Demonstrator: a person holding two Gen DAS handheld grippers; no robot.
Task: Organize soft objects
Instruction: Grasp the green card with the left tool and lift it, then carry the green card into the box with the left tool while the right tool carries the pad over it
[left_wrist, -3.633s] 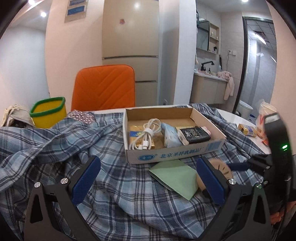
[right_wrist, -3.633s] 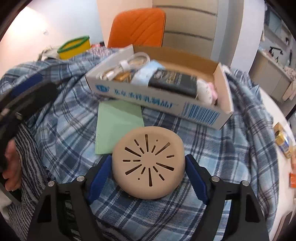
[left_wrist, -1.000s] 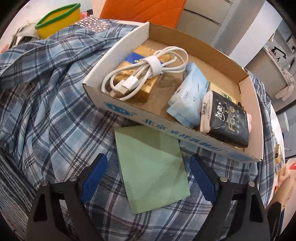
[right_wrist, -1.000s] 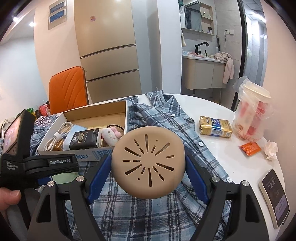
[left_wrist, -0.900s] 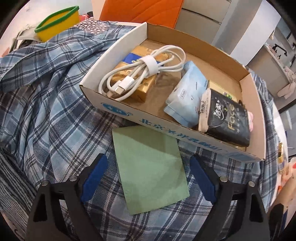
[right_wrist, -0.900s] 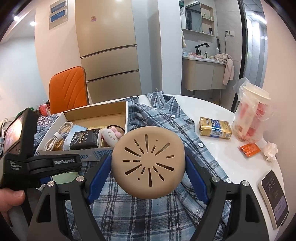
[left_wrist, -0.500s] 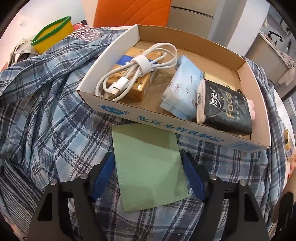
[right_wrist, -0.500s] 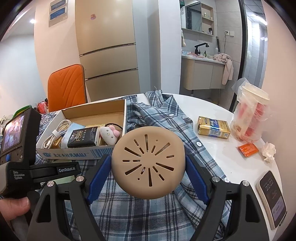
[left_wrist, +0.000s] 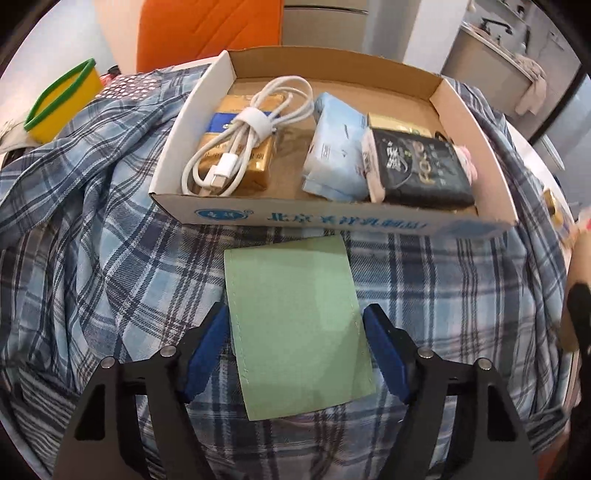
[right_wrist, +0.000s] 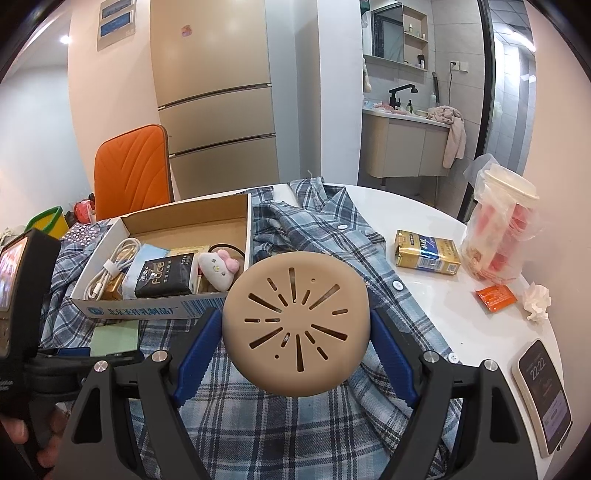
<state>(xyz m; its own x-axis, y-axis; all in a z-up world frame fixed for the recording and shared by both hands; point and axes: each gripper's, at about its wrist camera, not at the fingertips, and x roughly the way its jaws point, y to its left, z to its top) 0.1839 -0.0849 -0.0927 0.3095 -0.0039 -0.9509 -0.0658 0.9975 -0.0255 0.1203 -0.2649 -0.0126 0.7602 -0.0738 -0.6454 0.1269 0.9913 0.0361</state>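
Where the left wrist view looks down along its fingers, the left claw (left_wrist: 295, 350) stands released, its blue pads on either side of a flat green cloth (left_wrist: 295, 325) that lies on a blue plaid shirt (left_wrist: 96, 258); whether the pads touch the cloth's edges cannot be told. The cloth's far edge lies just beside the printed front wall of a cardboard box (left_wrist: 332, 219). Inside the box, from left to right, a coiled white cable (left_wrist: 247, 129) rests on a gold packet (left_wrist: 240, 147), then a pale blue tissue pack (left_wrist: 336, 155), then a black tissue pack (left_wrist: 421, 168), with a bit of pink plush (left_wrist: 467, 162) showing at the right wall. A yellow bin with a green rim (left_wrist: 59, 99) stands beyond the shirt at the far left.

In the right wrist view, the right claw (right_wrist: 295, 328) is clenched on a round tan silicone cover with radial slits (right_wrist: 295, 325), held up over the shirt (right_wrist: 332, 236) spread on the white counter (right_wrist: 461, 325). The box (right_wrist: 166, 310) sits to the left, the plush toy (right_wrist: 218, 267) inside its right end. The green cloth (right_wrist: 114, 338) peeks out below the box. Toward the counter's right edge lie a gold carton (right_wrist: 424, 253), a bagged cup (right_wrist: 498, 229), an orange sachet (right_wrist: 495, 297), a crumpled tissue (right_wrist: 537, 301) and a phone (right_wrist: 543, 395). An orange chair (right_wrist: 133, 170) stands behind.
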